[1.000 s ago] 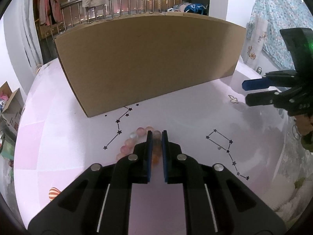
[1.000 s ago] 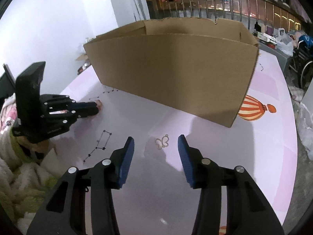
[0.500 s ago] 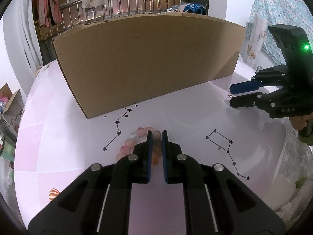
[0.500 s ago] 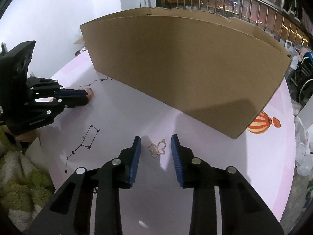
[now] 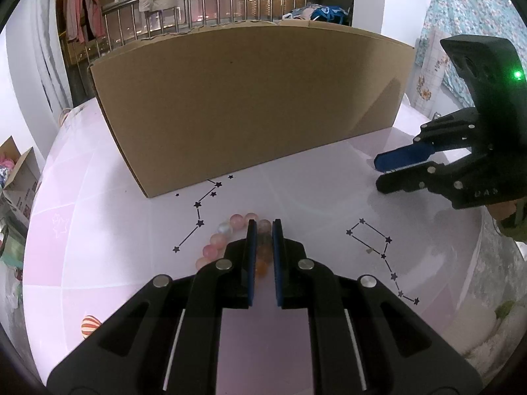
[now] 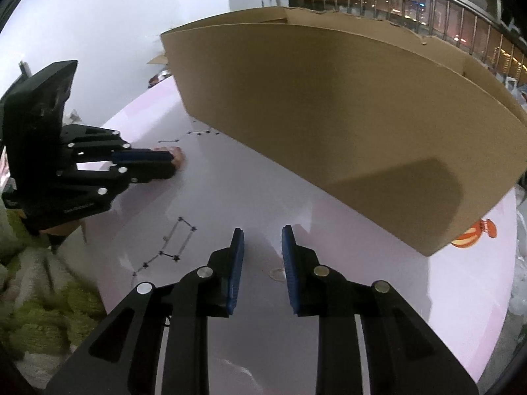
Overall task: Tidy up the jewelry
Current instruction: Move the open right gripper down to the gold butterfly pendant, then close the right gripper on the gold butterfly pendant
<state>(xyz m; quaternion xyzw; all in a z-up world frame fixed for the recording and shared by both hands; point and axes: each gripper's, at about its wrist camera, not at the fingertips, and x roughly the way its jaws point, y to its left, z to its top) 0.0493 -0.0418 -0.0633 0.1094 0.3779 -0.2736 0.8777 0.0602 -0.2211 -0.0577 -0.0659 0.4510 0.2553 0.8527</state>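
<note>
Pinching a pink round-bead bracelet on the pale pink tabletop, the left claw stays pressed together; the right claw is closing, a small blurred trinket between its jaws.

Your left gripper sits low on the pink tabletop, its blue pads nearly together and pinching the pink-and-orange bead bracelet that curls off to their left. The cardboard box stands close behind the beads. Your right gripper hangs at the right edge, its tips over the tabletop, its jaws closing.
</note>
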